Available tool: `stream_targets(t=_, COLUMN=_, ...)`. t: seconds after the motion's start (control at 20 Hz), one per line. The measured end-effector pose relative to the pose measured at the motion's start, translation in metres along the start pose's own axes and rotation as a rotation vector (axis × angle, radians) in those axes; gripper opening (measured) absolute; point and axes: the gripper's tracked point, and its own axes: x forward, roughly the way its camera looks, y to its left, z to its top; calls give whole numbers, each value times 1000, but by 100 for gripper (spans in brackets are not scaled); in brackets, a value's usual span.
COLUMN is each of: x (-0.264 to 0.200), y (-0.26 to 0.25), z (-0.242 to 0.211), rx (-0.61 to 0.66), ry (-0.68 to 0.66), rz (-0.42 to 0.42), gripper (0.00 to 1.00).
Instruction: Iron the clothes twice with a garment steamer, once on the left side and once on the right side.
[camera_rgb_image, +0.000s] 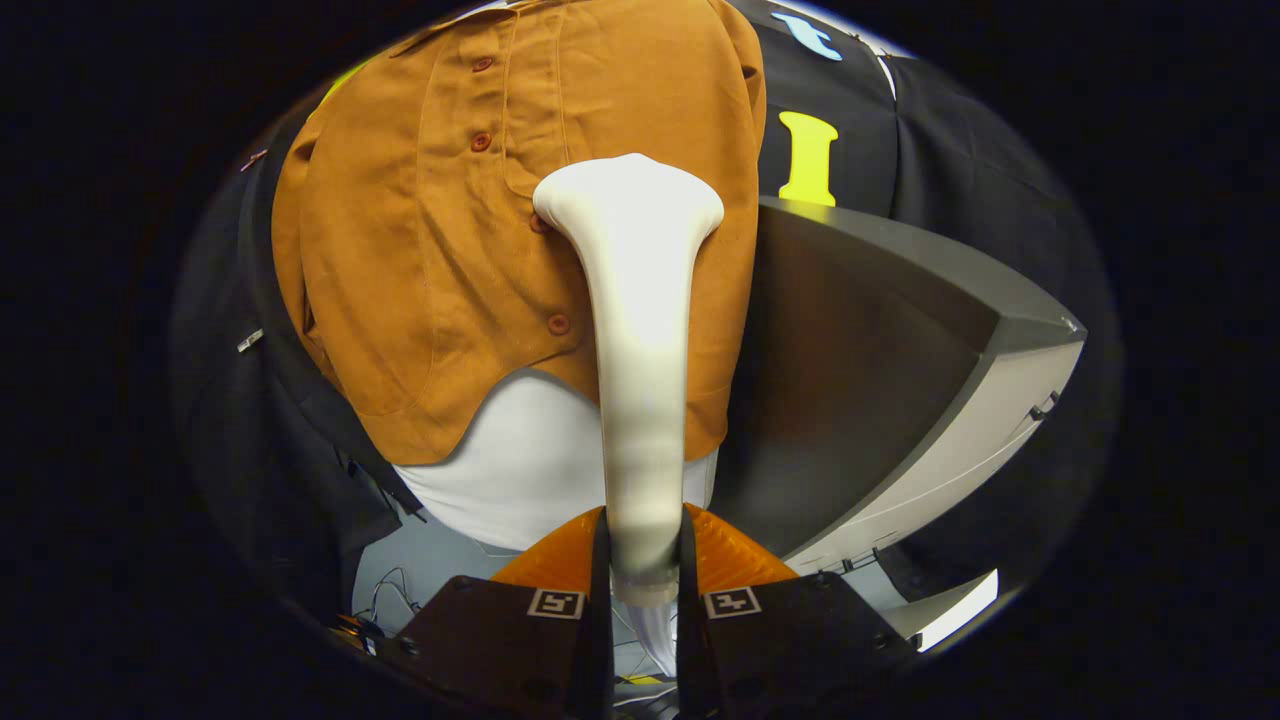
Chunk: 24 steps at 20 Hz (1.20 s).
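While fingers (640, 610) clamp steamer (638, 350), head on shirt (420, 250) near placket: keep head flat, stroke slow, cover full side.

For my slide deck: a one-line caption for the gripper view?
Gripper shut on white steamer, head against the hanging brown shirt.

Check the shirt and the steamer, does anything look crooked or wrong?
Nothing stands out. The gripper is shut on the white steamer, whose head sits against the brown shirt beside the button line. The shirt hangs flat over a white form.
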Motion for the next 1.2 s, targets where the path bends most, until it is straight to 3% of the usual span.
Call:
stream_targets(t=0.35, x=-21, y=6, z=-36, rx=38, ry=72, rz=43, gripper=29)
stream_targets(t=0.75, x=-81, y=-2, z=-1, rx=31, ry=-92, rz=62, gripper=29)
stream_targets(t=1.2, x=-171, y=4, z=69, rx=-81, ry=-366, rz=4, gripper=28)
